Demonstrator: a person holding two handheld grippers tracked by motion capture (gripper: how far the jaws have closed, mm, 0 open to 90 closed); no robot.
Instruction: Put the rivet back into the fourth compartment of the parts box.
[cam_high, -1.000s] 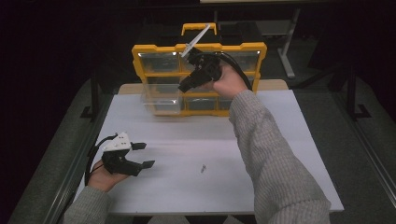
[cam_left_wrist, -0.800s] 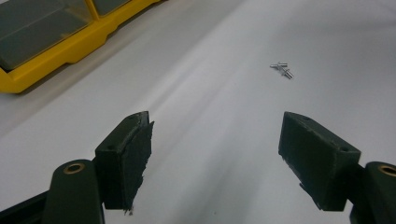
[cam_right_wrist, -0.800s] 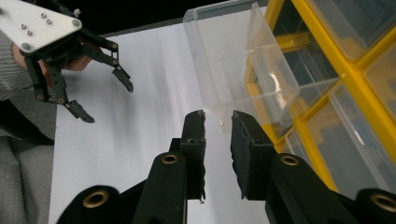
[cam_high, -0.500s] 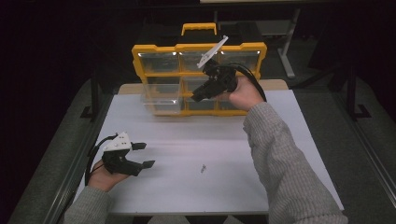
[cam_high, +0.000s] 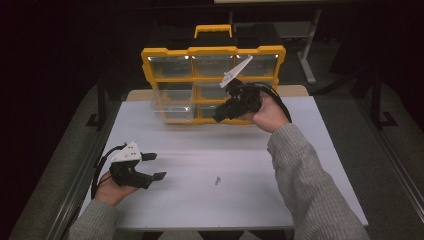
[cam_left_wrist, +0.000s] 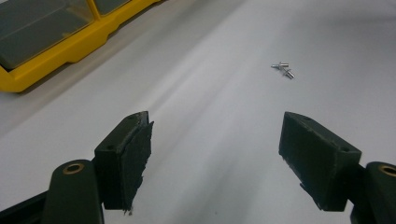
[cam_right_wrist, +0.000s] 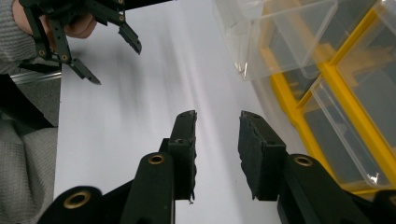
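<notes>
Right gripper at the organizer, 12 o'clock on the bench: fingers empty, just opening, beside a pulled-out drawer. Left gripper, 8 o'clock, rests wide open, empty; screws lie at centre, awaiting pickup.

left claw wide, right claw opening, empty

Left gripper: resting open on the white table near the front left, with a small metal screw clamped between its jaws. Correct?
Not quite. The left gripper is open near the front left of the white table, but nothing is between its jaws. The small metal screws lie loose on the table ahead of it, as the left gripper view shows.
</notes>
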